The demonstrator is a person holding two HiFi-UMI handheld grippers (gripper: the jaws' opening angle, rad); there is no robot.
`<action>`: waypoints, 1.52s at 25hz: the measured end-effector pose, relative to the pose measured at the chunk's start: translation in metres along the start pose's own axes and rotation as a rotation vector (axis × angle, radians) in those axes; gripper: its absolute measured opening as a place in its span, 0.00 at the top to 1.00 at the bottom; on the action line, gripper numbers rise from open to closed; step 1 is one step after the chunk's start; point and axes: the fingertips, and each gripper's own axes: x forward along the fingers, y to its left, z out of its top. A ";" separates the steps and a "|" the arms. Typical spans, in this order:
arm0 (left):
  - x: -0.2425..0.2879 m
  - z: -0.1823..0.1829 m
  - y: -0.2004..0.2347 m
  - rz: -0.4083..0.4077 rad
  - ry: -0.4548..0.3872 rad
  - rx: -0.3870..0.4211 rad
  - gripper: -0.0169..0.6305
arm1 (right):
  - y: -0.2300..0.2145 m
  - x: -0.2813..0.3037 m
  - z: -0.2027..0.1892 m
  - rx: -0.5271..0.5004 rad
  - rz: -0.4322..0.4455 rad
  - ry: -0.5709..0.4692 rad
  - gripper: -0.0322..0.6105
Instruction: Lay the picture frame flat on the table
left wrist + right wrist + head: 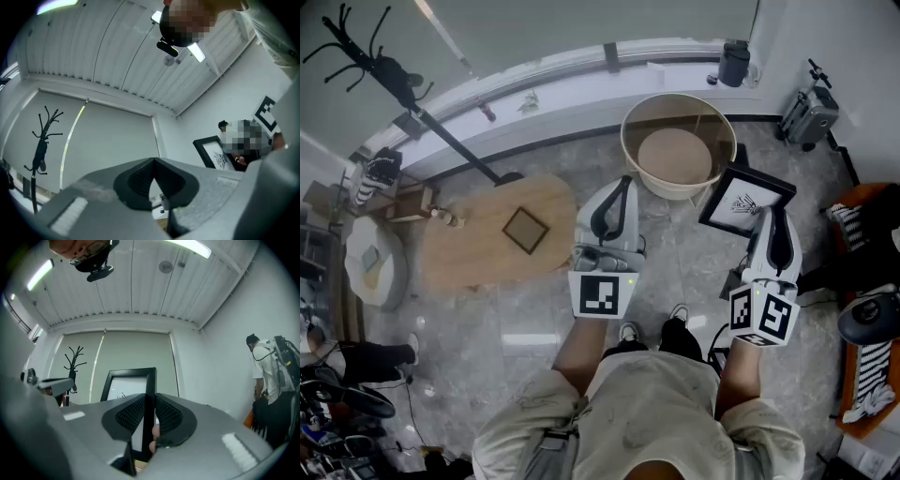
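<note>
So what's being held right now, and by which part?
The right gripper clamps the picture frame by one black side edge; the left gripper holds nothing.

Black rectangular picture frame point(745, 200) with a white mat and a small dark line drawing inside. Clamped by one side rail between the jaws of the right gripper point(766, 220). Turned diamond-wise in head view, picture side up. Well apart from the oval light-wood table point(478, 239); not lying on it.

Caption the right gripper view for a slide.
Right gripper clamping one edge of the black picture frame, coat stand behind.
</note>
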 end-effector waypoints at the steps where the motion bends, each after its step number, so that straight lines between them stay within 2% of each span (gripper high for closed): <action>1: -0.009 0.004 0.000 0.006 -0.008 -0.015 0.97 | 0.005 -0.007 0.001 -0.008 0.002 -0.002 0.84; 8: -0.036 0.020 -0.008 0.006 -0.027 -0.036 0.97 | 0.018 -0.030 0.011 -0.036 0.009 -0.010 0.84; 15: -0.033 0.026 -0.033 0.002 -0.023 -0.030 0.97 | -0.005 -0.035 0.013 -0.008 0.006 -0.016 0.84; 20: -0.023 0.025 -0.032 0.008 -0.024 -0.030 0.97 | -0.010 -0.023 0.009 0.019 0.005 -0.012 0.84; 26: -0.024 0.025 -0.068 0.004 -0.005 -0.028 0.97 | -0.044 -0.039 0.005 0.032 -0.003 -0.015 0.84; 38: 0.011 0.017 -0.130 -0.002 0.022 -0.037 0.97 | -0.118 -0.034 -0.004 0.055 -0.015 0.005 0.84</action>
